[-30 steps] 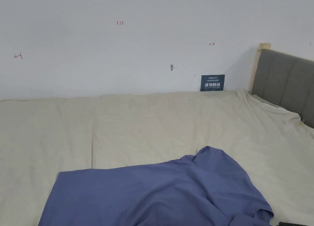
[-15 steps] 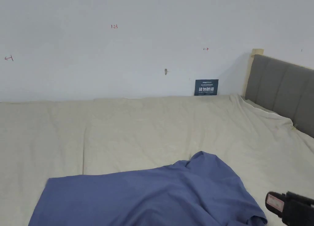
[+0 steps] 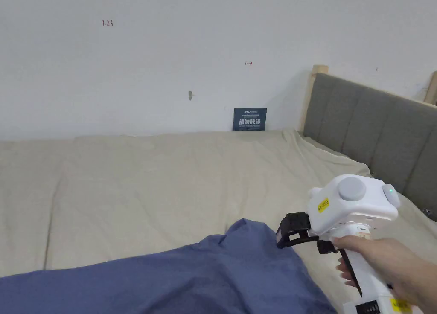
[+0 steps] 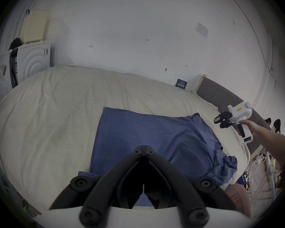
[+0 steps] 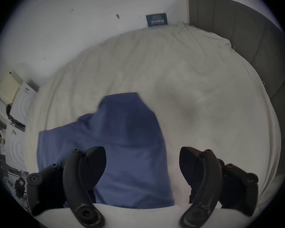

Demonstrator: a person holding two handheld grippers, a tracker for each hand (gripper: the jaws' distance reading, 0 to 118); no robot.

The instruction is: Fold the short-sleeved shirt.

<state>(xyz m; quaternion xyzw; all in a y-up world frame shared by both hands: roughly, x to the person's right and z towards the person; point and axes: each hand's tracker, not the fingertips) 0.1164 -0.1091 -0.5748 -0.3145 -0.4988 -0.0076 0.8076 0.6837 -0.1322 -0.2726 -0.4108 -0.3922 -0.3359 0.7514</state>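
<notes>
A blue short-sleeved shirt (image 3: 192, 276) lies spread on the beige bed sheet (image 3: 170, 178), rumpled on its right side. In the left gripper view the shirt (image 4: 155, 132) stretches away from me with a bunched sleeve at the near right. My right gripper (image 3: 284, 236) is open, held by a hand just above the shirt's far right corner. The right gripper view has its jaws wide apart over the shirt (image 5: 127, 132), and the right gripper (image 5: 142, 156) holds nothing. My left gripper (image 4: 143, 146) is shut above the shirt's near edge, with no cloth seen between its jaws.
A grey padded headboard (image 3: 375, 131) closes the bed's right end. A white wall (image 3: 170, 63) with a small dark sign (image 3: 249, 118) runs behind. White cabinets (image 4: 31, 58) stand at the bed's left end. A wire rack (image 4: 262, 174) is at the near right.
The right gripper has come up from the lower right and reached the shirt's far right corner. The head camera has turned to the right.
</notes>
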